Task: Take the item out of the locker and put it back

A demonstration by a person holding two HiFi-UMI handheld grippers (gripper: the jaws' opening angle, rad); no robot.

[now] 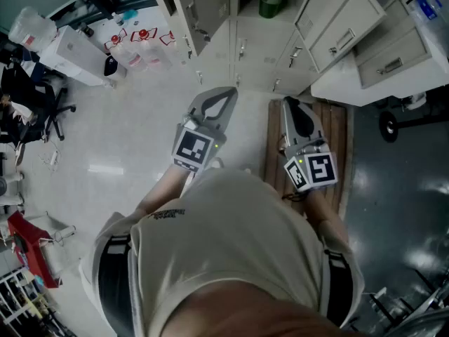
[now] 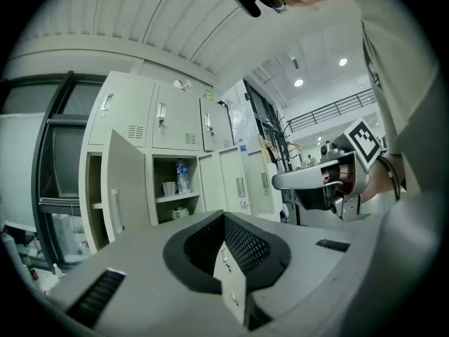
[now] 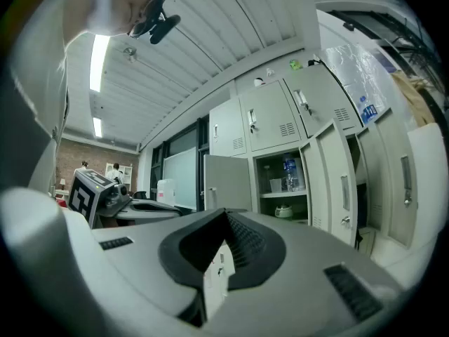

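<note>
Open floor (image 1: 158, 111) up to the locker (image 3: 266, 166); door (image 3: 228, 181) swung out at the opening's left; shelf inside taken by bottle (image 3: 289, 173) and cup (image 3: 275, 185), jar (image 3: 283, 210) beneath.

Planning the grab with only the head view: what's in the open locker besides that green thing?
Observer: A bottle stands on the shelf above it.
Operator: Anything beside the bottle?
Observer: A cup, just left of it.
Operator: The claws look shut from above; anything pinched?
Observer: Nothing. The left claw and right claw are shut tip to tip, empty.
</note>
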